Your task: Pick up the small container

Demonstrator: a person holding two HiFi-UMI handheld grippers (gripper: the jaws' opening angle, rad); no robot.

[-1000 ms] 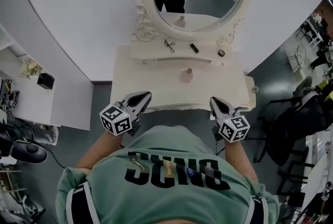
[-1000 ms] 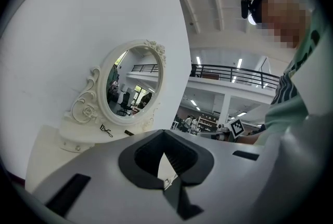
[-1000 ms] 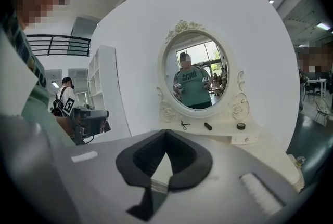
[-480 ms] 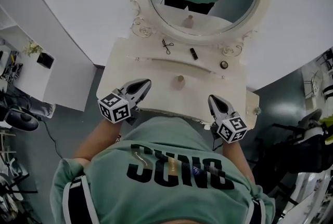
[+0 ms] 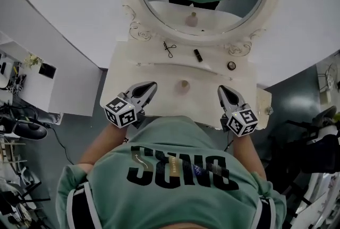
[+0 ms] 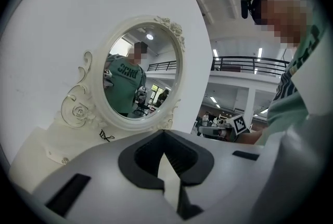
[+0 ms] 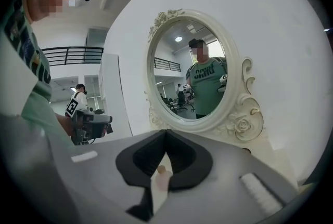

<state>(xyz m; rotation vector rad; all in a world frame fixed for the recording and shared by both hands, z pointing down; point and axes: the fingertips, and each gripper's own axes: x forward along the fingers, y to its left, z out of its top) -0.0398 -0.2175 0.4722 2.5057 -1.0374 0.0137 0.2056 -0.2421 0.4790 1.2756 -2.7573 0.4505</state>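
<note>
Head view: both forearms reach forward from the body, side by side, over the near edge of the bench (image 5: 159, 76). The left gripper (image 5: 150, 86) and right gripper (image 5: 223, 90) point toward the mirror (image 5: 202, 10). Each has its jaws closed together and holds nothing. The small container (image 5: 184, 85) stands upright on the bench between the two tips, apart from both.

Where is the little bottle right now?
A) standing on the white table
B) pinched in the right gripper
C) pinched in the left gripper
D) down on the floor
A: the little bottle stands by itself on the white table, between the left gripper and the right gripper, and neither one touches it.
</note>
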